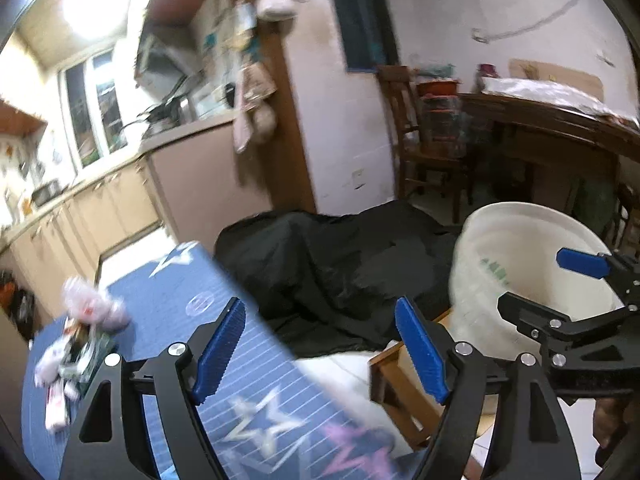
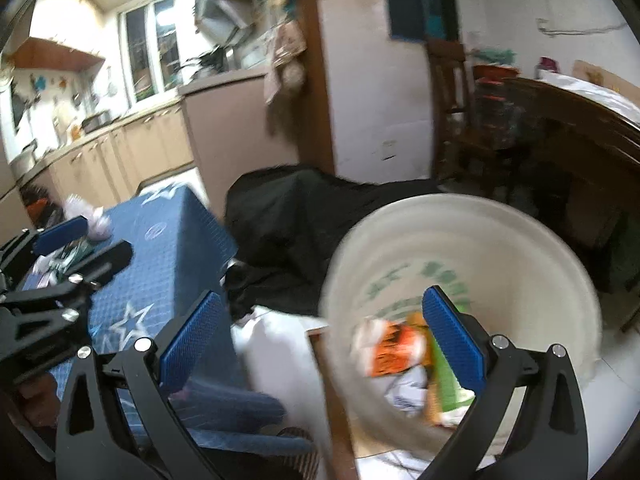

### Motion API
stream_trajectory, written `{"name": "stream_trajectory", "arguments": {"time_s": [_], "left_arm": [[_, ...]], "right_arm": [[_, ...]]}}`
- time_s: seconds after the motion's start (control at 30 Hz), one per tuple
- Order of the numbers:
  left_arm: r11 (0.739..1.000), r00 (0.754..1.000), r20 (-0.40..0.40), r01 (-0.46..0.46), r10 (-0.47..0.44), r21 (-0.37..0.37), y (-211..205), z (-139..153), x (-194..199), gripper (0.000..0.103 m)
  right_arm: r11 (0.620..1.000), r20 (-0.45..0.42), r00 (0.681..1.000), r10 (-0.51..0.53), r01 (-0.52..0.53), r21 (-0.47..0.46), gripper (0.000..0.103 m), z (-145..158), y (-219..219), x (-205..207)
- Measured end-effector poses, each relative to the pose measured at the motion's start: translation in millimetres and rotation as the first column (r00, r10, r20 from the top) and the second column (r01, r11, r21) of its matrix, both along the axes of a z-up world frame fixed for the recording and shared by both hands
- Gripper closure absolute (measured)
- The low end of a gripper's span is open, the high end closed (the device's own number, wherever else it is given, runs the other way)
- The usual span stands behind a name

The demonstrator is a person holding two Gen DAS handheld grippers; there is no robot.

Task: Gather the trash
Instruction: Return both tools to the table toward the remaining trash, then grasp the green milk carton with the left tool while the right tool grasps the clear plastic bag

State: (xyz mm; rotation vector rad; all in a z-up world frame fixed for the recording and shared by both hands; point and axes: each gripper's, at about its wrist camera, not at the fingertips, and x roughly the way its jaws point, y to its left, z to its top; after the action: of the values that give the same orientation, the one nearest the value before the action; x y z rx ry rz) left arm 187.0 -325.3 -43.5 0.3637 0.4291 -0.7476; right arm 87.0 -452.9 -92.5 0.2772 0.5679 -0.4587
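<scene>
A white plastic bucket [image 2: 460, 240] stands on a wooden stool and holds several wrappers, one orange [image 2: 394, 346], one green. It also shows in the left wrist view [image 1: 520, 248]. A heap of crumpled trash [image 1: 80, 336] lies on the blue star-patterned tablecloth [image 1: 224, 320]; in the right wrist view the trash [image 2: 86, 224] is at the far left. My left gripper [image 1: 320, 344] is open and empty over the table's right edge. My right gripper [image 2: 320, 344] is open and empty, its right finger over the bucket's mouth. The right gripper [image 1: 540, 284] also shows open in the left wrist view.
A black cloth-covered mass [image 1: 344, 268] lies behind the table and bucket. A wooden stool [image 1: 404, 384] carries the bucket. Kitchen counters [image 1: 96, 200] run along the left. A dark wooden table [image 1: 560, 132] and chair [image 1: 416, 136] stand at the back right.
</scene>
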Motion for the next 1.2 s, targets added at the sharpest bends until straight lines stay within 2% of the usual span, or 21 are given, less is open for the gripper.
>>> {"name": "stream_trajectory", "arguments": {"time_s": [0.17,0.33,0.43,0.57,0.67,0.73,0.8,0.9,0.93,0.97,1.03,1.13,1.2], "left_arm": [[0.989,0.986,-0.083,-0.147,0.145,-0.02,75.7,-15.2,39.4,0.022],[0.962,0.945,-0.181,-0.274,0.272,0.011,154.7,-40.1,75.4,0.022],[0.93,0.908,-0.204,-0.364,0.365,0.041,201.3,-51.8,94.6,0.022],[0.881,0.847,-0.27,-0.472,0.458,0.012,262.3,-49.5,126.7,0.022],[0.846,0.818,-0.246,-0.534,0.52,0.015,290.0,-45.0,141.8,0.022],[0.833,0.81,-0.214,-0.553,0.545,0.03,301.1,-40.7,154.6,0.022],[0.832,0.815,-0.175,-0.552,0.552,0.052,309.0,-35.2,171.4,0.022],[0.852,0.837,-0.164,-0.519,0.523,0.068,321.3,-31.9,204.4,0.021],[0.868,0.852,-0.169,-0.49,0.496,0.075,323.9,-31.5,214.3,0.021],[0.897,0.879,-0.178,-0.434,0.442,0.083,325.9,-31.3,227.5,0.021],[0.929,0.909,-0.194,-0.357,0.369,0.097,326.6,-32.1,245.0,0.021],[0.955,0.939,-0.187,-0.268,0.288,0.125,327.7,-35.9,273.3,0.021],[0.972,0.952,-0.204,-0.213,0.229,0.098,330.5,-35.5,286.0,0.021]], "right_arm": [[0.992,-0.046,0.99,0.13,-0.13,0.011,0.006,-13.6,44.4,42.6],[0.967,-0.074,0.964,0.255,-0.254,0.012,0.006,-19.1,94.1,80.9],[0.945,-0.082,0.942,0.327,-0.327,0.015,0.006,-20.1,120.5,100.8],[0.905,-0.08,0.902,0.425,-0.426,0.005,0.006,-16.5,151.5,129.0],[0.872,-0.068,0.87,0.488,-0.489,0.002,0.006,-10.2,171.0,152.1],[0.856,-0.059,0.855,0.515,-0.517,-0.017,0.006,-3.8,180.9,169.8],[0.84,-0.045,0.84,0.54,-0.542,-0.033,0.006,3.1,191.4,193.2],[0.812,-0.014,0.812,0.584,-0.584,-0.025,0.006,12.3,199.2,231.6],[0.804,-0.01,0.804,0.594,-0.594,-0.024,0.006,15.3,200.7,243.7],[0.793,-0.007,0.793,0.609,-0.609,-0.021,0.006,18.1,202.8,260.4],[0.774,-0.008,0.774,0.633,-0.633,-0.006,0.006,19.8,204.9,290.4],[0.74,-0.024,0.739,0.673,-0.672,0.029,0.006,18.4,204.4,325.5],[0.695,-0.033,0.695,0.718,-0.713,0.089,0.006,14.9,202.6,352.5]]}}
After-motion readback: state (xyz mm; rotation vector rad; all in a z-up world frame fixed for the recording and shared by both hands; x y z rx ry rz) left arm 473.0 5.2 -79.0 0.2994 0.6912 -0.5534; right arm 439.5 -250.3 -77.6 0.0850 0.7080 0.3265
